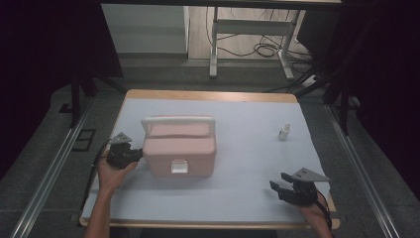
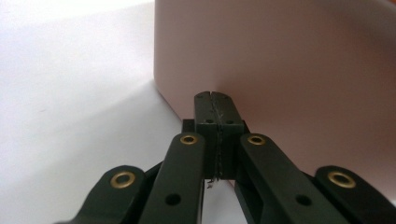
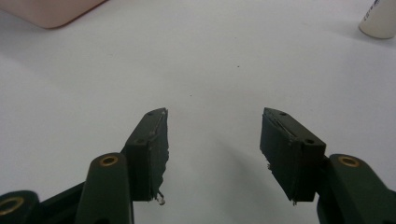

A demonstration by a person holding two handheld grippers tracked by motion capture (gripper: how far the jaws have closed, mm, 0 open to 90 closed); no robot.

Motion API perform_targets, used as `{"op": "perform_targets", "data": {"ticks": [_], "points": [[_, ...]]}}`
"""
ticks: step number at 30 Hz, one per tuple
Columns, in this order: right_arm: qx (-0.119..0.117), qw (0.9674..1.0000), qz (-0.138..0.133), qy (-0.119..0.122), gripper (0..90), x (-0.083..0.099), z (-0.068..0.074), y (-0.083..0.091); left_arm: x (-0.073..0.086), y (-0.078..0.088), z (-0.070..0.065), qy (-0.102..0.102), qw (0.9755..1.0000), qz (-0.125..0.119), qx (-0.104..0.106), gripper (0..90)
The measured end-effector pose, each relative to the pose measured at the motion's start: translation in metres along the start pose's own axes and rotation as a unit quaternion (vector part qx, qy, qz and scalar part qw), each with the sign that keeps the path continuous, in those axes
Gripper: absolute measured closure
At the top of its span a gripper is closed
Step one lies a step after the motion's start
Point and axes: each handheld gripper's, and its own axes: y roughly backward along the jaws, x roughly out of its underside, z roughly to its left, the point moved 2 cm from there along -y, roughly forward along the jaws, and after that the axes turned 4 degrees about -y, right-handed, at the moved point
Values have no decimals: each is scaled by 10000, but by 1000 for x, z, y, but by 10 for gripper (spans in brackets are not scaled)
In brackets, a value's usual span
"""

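A pink box (image 1: pixel 181 148) with a white handle and a white front latch sits left of the table's middle. My left gripper (image 1: pixel 140 154) is shut with nothing in it, and its tips rest at the box's left side wall (image 2: pixel 289 60). In the left gripper view the two pads (image 2: pixel 215 108) meet flat together just short of that pink wall. My right gripper (image 1: pixel 278 182) hovers open near the front right corner of the table, jaws wide apart (image 3: pixel 214 140) over bare white cloth. A small white bottle (image 1: pixel 284 131) stands at the right; its base (image 3: pixel 380 19) shows at the top right.
The white cloth (image 1: pixel 237 193) covers the wooden table (image 1: pixel 213 95). Beyond the far edge stand a white cabinet (image 1: pixel 146 27) and a desk frame with cables (image 1: pixel 262 47). Dark curtains hang at both sides. A corner of the pink box (image 3: pixel 46 11) lies far left of the right jaws.
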Motion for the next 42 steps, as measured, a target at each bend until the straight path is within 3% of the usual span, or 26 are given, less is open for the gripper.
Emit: {"op": "perform_targets", "data": {"ticks": [23, 42], "points": [[13, 10000, 52, 44, 416, 1, 1, -2, -17, -34, -29, -114, 9991, -38, 400, 900], [13, 9999, 88, 62, 414, 1, 1, -4, -21, -49, -34, -47, 9987, -30, 503, 900]]}}
